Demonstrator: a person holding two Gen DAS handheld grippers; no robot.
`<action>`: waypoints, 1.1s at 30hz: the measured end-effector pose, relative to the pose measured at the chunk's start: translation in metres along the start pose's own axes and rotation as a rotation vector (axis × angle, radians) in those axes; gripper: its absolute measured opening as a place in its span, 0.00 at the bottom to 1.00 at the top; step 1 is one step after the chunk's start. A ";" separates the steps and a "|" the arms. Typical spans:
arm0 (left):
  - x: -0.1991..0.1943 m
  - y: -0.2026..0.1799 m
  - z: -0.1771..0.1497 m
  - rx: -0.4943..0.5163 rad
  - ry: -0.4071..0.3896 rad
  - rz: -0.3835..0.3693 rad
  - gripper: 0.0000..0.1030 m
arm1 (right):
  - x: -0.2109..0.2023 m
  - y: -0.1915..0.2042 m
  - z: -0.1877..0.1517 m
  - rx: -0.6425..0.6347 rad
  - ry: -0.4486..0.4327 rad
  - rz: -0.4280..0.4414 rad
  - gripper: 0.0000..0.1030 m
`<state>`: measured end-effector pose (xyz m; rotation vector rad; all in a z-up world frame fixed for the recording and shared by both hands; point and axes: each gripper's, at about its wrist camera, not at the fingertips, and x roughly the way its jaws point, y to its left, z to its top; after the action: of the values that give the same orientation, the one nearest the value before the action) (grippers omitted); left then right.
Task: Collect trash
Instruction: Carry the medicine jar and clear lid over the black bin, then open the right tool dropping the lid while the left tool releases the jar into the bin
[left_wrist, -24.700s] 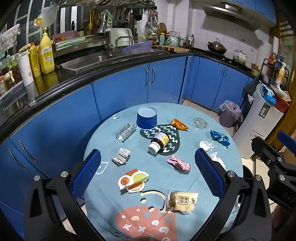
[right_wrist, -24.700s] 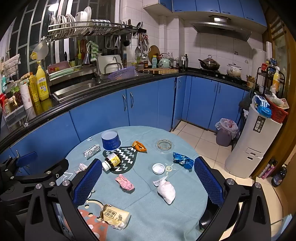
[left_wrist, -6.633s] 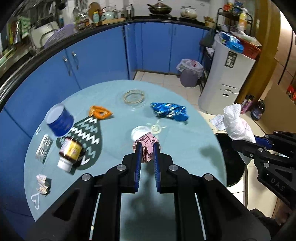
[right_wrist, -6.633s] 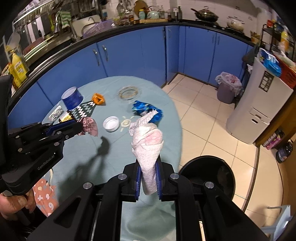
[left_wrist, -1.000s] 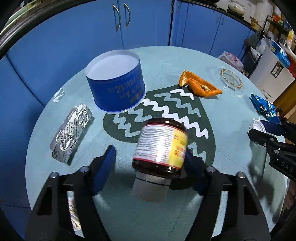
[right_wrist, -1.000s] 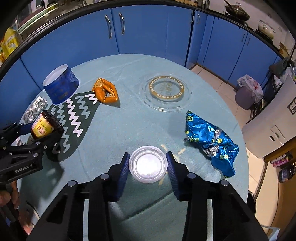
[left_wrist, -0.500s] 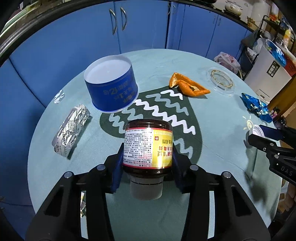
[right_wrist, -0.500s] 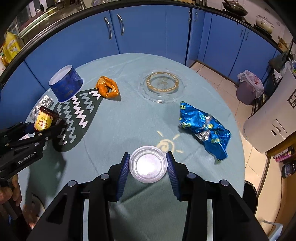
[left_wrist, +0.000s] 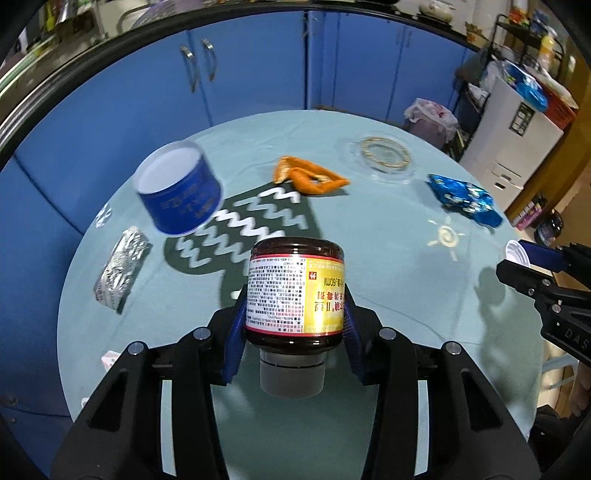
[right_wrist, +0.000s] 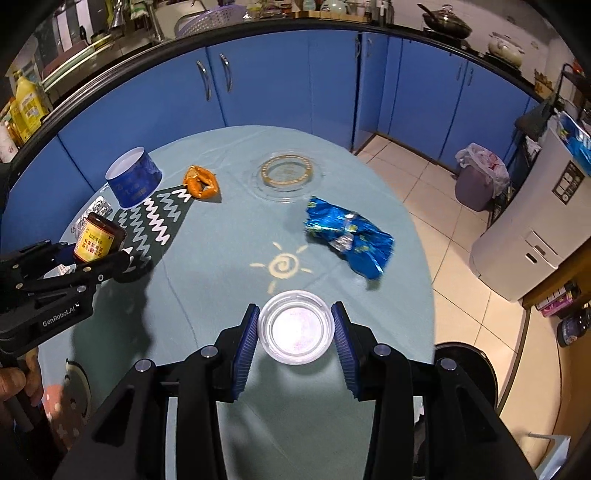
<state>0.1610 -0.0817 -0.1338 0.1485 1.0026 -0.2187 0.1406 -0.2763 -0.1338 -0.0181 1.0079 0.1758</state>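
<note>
My left gripper (left_wrist: 293, 321) is shut on a brown medicine bottle (left_wrist: 294, 288) with a yellow and white label, held above the round table (left_wrist: 369, 424). The bottle also shows in the right wrist view (right_wrist: 96, 238). My right gripper (right_wrist: 295, 332) is shut on a small white plastic lid (right_wrist: 295, 326), held above the table near its right side. On the table lie a crumpled blue wrapper (right_wrist: 349, 234), an orange peel (right_wrist: 201, 182), a blue tub (right_wrist: 133, 177) and a foil blister pack (left_wrist: 120, 266).
A clear glass dish (right_wrist: 288, 173) sits at the table's far side. A black bin (right_wrist: 467, 369) stands on the floor by the table's right edge. Blue cabinets (right_wrist: 295, 74) curve behind. A white appliance (right_wrist: 532, 236) stands at right.
Both grippers have risen and pulled back from the table, the left with the bottle, the right with the lid. The table items look farther off.
</note>
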 end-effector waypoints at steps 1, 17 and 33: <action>-0.001 -0.004 -0.001 0.008 -0.002 -0.002 0.45 | -0.003 -0.004 -0.002 0.008 -0.005 -0.004 0.38; -0.016 -0.122 0.016 0.230 -0.037 -0.081 0.45 | -0.049 -0.098 -0.042 0.163 -0.063 -0.099 0.38; -0.014 -0.221 0.030 0.382 -0.045 -0.155 0.45 | -0.066 -0.173 -0.079 0.291 -0.066 -0.164 0.38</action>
<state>0.1228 -0.3006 -0.1112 0.4123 0.9202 -0.5535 0.0671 -0.4634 -0.1321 0.1690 0.9539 -0.1205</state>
